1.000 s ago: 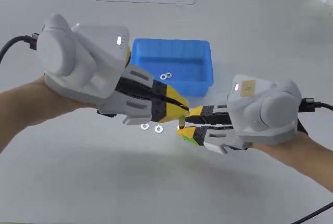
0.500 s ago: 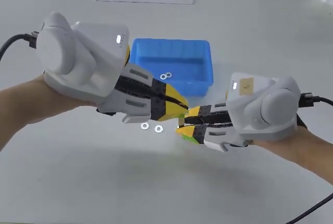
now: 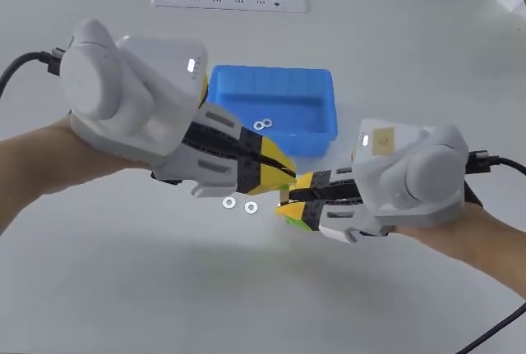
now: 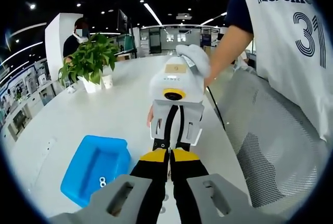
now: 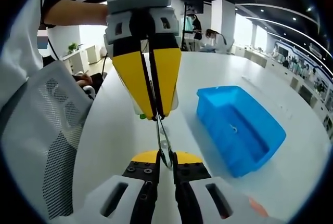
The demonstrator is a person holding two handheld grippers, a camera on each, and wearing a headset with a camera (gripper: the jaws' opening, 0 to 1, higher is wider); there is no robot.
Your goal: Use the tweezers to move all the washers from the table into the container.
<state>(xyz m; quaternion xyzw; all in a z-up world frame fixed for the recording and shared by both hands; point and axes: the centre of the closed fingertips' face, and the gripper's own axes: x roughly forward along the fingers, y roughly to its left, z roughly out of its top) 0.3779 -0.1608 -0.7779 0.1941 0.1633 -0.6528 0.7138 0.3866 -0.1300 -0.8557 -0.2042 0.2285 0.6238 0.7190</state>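
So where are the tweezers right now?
In the right gripper view the tweezers run between the shut tips of the left gripper and the right gripper, above the table beside the blue container.

The blue rectangular container [image 3: 316, 99] is sitting upright and open-topped, with two small silver washers [image 3: 261, 125] lying flat, close together, on its floor near the front wall. Two loose washers [image 3: 228, 202] are lying side by side on the table just in front of the container. The slim metal tweezers [image 5: 159, 133] are showing in the right gripper view, prongs close together, beside the container and apart from it.
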